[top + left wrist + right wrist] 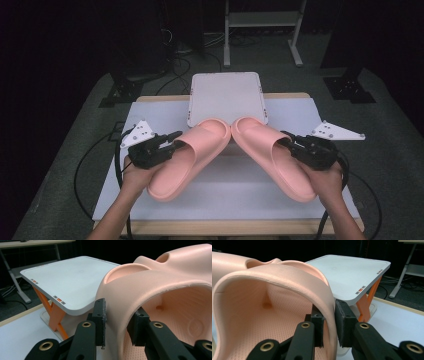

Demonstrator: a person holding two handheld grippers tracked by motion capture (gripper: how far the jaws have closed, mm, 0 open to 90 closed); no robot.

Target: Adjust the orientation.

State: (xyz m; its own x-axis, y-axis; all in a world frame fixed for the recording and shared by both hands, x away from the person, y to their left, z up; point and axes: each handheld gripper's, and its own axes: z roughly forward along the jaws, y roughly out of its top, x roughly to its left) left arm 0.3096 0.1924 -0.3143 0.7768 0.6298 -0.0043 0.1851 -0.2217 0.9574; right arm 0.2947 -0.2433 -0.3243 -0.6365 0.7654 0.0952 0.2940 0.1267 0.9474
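Two pink slides held over the counter, one per gripper.
High view: left gripper [172, 141] pinches left slide [187, 157], right gripper [289, 141] pinches right slide [272, 155]; toes touch near white tray [225, 97]. Left gripper view: fingers [100, 320] clamp the strap. Right gripper view: fingers [344, 323] clamp the strap.
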